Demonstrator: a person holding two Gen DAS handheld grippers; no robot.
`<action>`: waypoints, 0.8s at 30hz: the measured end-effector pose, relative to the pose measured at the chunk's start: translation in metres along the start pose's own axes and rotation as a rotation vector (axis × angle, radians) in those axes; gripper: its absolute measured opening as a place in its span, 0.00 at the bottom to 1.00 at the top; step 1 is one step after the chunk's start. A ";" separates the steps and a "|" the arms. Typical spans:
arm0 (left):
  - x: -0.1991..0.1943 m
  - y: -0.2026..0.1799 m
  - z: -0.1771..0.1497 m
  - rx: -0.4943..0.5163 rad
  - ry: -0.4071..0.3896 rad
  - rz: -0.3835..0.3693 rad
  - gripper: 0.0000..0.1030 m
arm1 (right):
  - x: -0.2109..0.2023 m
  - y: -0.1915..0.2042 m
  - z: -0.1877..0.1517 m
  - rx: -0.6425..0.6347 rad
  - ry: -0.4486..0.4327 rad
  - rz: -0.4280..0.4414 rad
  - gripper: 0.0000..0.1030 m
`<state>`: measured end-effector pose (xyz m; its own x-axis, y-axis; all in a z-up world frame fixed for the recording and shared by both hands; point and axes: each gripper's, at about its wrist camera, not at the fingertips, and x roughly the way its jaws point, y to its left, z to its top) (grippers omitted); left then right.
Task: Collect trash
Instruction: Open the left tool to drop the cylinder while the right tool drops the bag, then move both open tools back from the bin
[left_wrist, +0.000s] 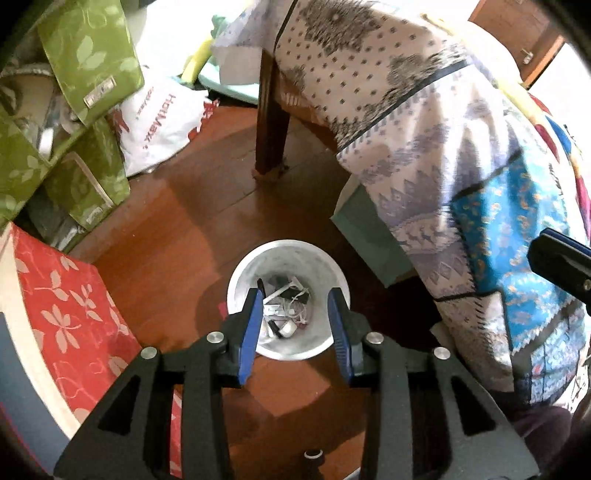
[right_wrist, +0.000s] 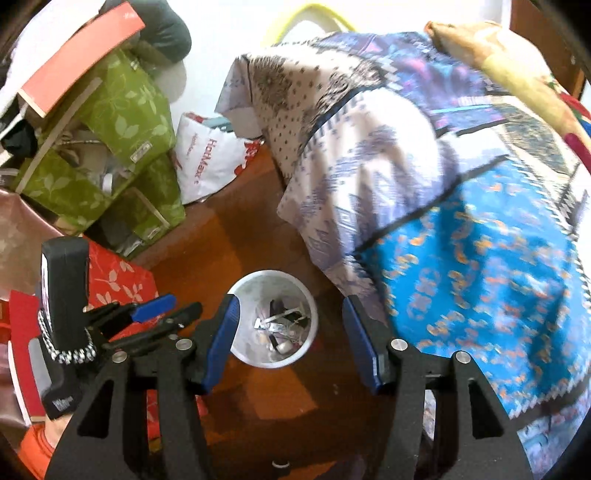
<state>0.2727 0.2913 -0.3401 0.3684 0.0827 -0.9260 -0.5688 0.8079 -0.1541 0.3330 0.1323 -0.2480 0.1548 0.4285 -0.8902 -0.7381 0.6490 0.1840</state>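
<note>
A soft patterned quilt (left_wrist: 424, 140), cream and bright blue, drapes down the right of both views over a glossy brown plank floor (left_wrist: 192, 206), with green leaf-print fabric boxes (left_wrist: 74, 74) stacked at upper left and a red flowered one (left_wrist: 62, 295) below them. Low in the centre stands a round white plastic bin (left_wrist: 242, 280), its bottom littered with small scraps of trash (left_wrist: 284, 314). The left gripper (left_wrist: 295, 310) hangs over the bin with its blue pads partly apart and empty, and the right gripper (right_wrist: 290, 328) likewise hovers above it, spread wider and holding nothing.

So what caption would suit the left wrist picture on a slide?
Open left claw poised above a white bin holding scraps of trash, on a wooden floor.
</note>
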 end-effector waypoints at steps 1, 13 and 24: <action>-0.010 -0.002 -0.002 0.006 -0.012 0.000 0.34 | -0.007 -0.001 -0.002 -0.004 -0.014 -0.001 0.52; -0.189 -0.057 -0.047 0.184 -0.294 -0.059 0.35 | -0.185 0.011 -0.071 -0.052 -0.364 -0.150 0.52; -0.351 -0.097 -0.121 0.333 -0.576 -0.281 0.41 | -0.332 0.037 -0.159 0.057 -0.690 -0.257 0.52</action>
<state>0.1095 0.1133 -0.0414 0.8495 0.0657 -0.5234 -0.1747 0.9713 -0.1616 0.1497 -0.0864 -0.0119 0.7099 0.5441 -0.4471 -0.5904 0.8059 0.0432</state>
